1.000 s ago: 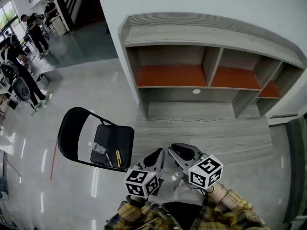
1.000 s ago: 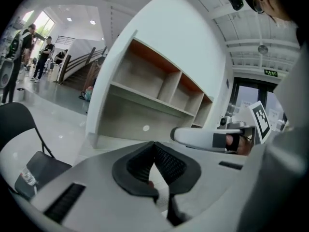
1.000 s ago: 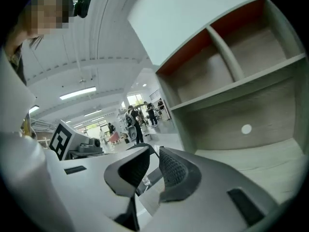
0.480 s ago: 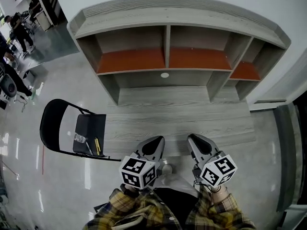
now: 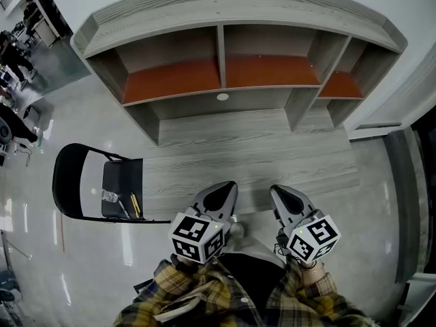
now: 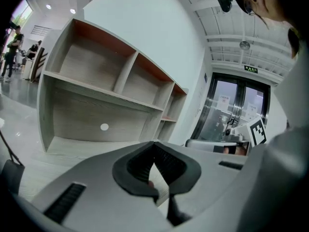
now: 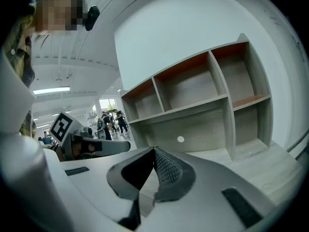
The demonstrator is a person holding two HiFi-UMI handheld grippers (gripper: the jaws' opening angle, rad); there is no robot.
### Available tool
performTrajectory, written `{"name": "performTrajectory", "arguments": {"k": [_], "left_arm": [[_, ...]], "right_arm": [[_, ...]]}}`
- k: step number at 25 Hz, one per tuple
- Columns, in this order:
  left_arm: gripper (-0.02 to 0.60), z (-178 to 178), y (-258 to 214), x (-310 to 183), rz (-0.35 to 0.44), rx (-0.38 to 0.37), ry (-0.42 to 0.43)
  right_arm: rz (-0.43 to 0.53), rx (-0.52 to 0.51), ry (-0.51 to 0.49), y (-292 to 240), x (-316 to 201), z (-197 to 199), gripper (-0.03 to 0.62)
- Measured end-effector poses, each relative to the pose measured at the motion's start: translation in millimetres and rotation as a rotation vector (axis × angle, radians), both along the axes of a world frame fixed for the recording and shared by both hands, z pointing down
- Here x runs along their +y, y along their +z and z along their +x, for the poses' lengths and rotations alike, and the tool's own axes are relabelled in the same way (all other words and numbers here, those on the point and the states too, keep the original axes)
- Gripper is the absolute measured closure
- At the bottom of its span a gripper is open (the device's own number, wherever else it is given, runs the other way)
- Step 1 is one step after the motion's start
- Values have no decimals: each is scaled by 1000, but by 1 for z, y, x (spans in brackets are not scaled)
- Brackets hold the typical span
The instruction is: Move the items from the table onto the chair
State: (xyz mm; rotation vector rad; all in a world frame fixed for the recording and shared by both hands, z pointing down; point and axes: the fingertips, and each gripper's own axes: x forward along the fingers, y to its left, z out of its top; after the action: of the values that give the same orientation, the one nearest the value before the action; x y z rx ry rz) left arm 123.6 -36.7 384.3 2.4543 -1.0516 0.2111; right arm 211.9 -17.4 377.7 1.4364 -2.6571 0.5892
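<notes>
Items sit on the seat of a black folding chair (image 5: 63,182) at the left end of the table (image 5: 252,157): a clear bottle (image 5: 109,197), a yellow stick-shaped thing (image 5: 134,205) and a thin dark one (image 5: 122,208), three in all, too small to name more closely. They lie close together on the dark seat, and the chair's backrest frame curves away to the left.

One grey wood-grain table runs across the middle, carrying one shelf unit (image 5: 225,16) along its far edge. Three open compartments make up the upper row, left (image 5: 170,70), middle (image 5: 269,58) and right (image 5: 340,80), each with an orange-red floor. Below them, a small white disc (image 5: 223,97) marks the grey back panel.

Two grippers hang side by side over the near edge of the table, held by a person in yellow plaid sleeves (image 5: 204,298). Jaws of the left gripper (image 5: 223,187) (image 6: 154,143) are pressed together on nothing. Those of the right gripper (image 5: 278,190) (image 7: 154,150) have just been closing and now meet, with nothing between them.

A glossy pale floor (image 5: 41,257) spreads to the left, where people (image 5: 13,53) stand far off. White walls back the shelves, and the left gripper view catches glass doors (image 6: 234,105) to the right.
</notes>
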Motion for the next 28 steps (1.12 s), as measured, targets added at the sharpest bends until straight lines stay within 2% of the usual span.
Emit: {"name": "performTrajectory", "arguments": {"k": [11, 21, 28], "left_arm": [[577, -14, -2, -16, 16, -5, -27], [577, -14, 1, -25, 1, -6, -9], [577, -29, -1, -33, 24, -69, 35]], "right_arm": [[13, 0, -9, -5, -18, -9, 577], [-2, 11, -30, -8, -22, -16, 577], [-25, 24, -44, -2, -17, -24, 577]]}}
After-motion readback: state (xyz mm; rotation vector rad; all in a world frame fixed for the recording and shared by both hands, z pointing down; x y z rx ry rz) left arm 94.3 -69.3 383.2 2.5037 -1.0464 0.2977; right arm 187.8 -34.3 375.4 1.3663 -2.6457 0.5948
